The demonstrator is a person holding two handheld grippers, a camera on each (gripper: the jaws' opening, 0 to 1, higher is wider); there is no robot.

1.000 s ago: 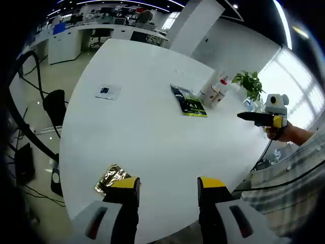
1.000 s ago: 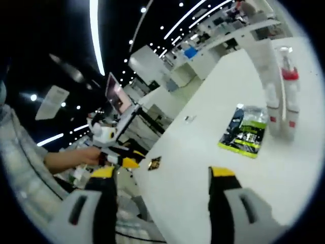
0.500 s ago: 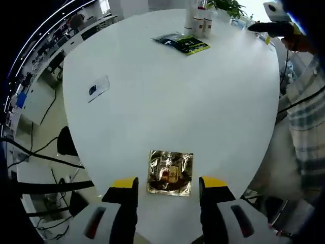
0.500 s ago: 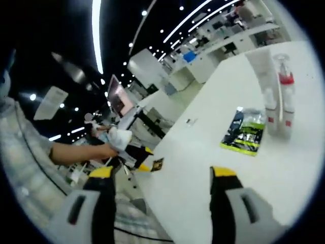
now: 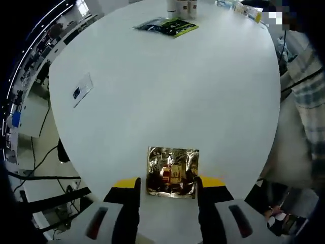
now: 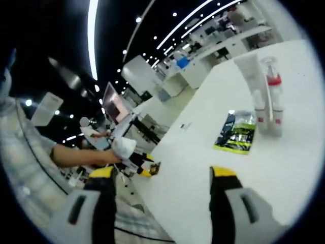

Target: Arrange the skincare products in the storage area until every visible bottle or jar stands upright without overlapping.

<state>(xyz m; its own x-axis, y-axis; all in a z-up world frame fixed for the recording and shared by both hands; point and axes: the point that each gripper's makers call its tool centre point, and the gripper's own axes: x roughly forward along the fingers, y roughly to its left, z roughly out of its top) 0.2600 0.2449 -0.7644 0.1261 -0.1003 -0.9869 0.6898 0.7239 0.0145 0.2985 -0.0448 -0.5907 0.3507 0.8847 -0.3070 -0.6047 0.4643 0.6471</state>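
A gold foil sachet (image 5: 172,172) lies flat near the table's front edge, just ahead of and between the yellow tips of my left gripper (image 5: 168,184), which stands open. At the far end stand a white tube (image 6: 252,76) and a spray bottle with a red band (image 6: 272,96), both upright, seen too as bottles (image 5: 182,6). Beside them lies a green and black pouch (image 5: 166,25) (image 6: 235,133), flat. My right gripper (image 6: 163,174) is open in the air with nothing between its jaws. In the right gripper view the left gripper (image 6: 143,165) sits by the gold sachet (image 6: 155,168).
The round white table (image 5: 203,96) has a small flat card (image 5: 81,90) (image 6: 186,125) near its left side. A person's plaid sleeve (image 5: 310,96) is at the table's right edge. Desks and chairs stand in the office behind (image 6: 203,56).
The left gripper has come closer to the gold sachet, which now lies between its jaw tips. The right gripper view has barely shifted.
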